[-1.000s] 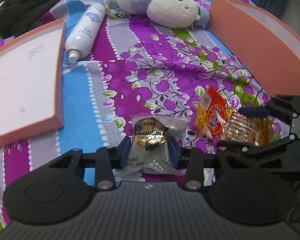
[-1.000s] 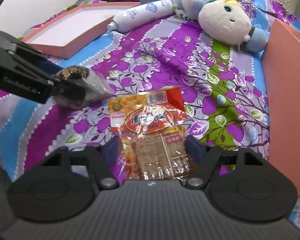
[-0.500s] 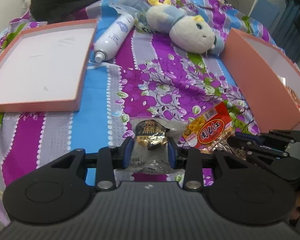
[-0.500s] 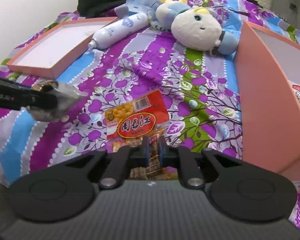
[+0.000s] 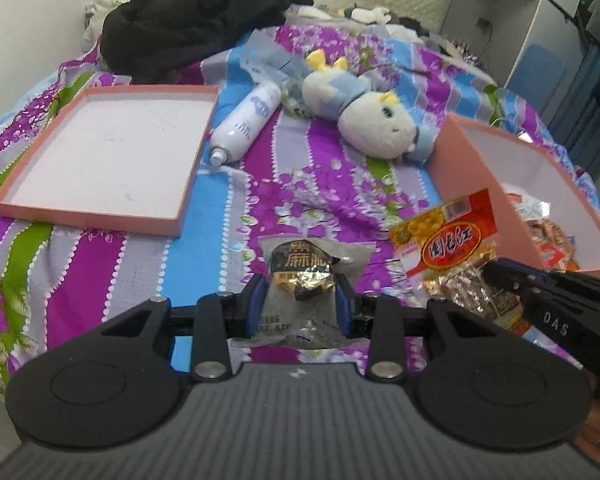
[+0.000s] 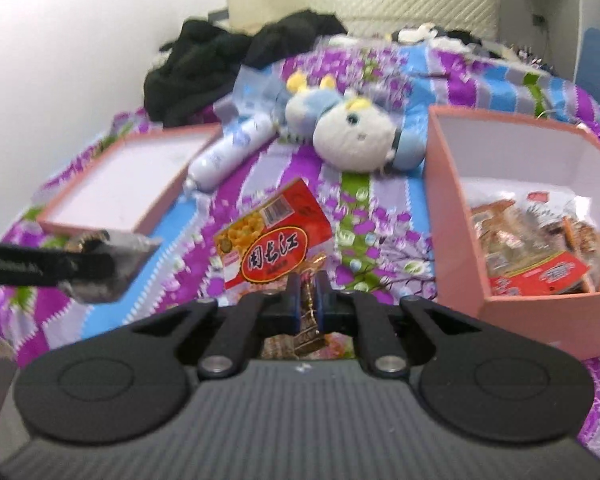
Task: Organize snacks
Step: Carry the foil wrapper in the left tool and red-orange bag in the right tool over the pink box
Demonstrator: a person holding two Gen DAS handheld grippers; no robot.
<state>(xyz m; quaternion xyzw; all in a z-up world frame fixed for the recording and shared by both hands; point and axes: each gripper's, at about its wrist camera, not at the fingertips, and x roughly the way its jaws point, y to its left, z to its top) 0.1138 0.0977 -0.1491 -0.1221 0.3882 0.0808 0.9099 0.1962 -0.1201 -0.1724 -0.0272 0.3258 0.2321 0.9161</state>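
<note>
Above the bed's (image 5: 284,204) near edge, both packets now hang lifted, the red packet (image 6: 268,240) clenched in the right hand-held gripper (image 6: 308,296), the dark packet (image 5: 304,276) grasped in the left hand-held gripper (image 5: 300,308), ready for the box (image 6: 452,216).

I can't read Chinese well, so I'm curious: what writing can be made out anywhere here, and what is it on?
"DAS": on the right tool.
"黑麻" and a blurred third character: grey snack packet in the left tool.
"周长江", probably: red snack packet.
Spray bottle label, barcode, smaller print: too blurred.
</note>
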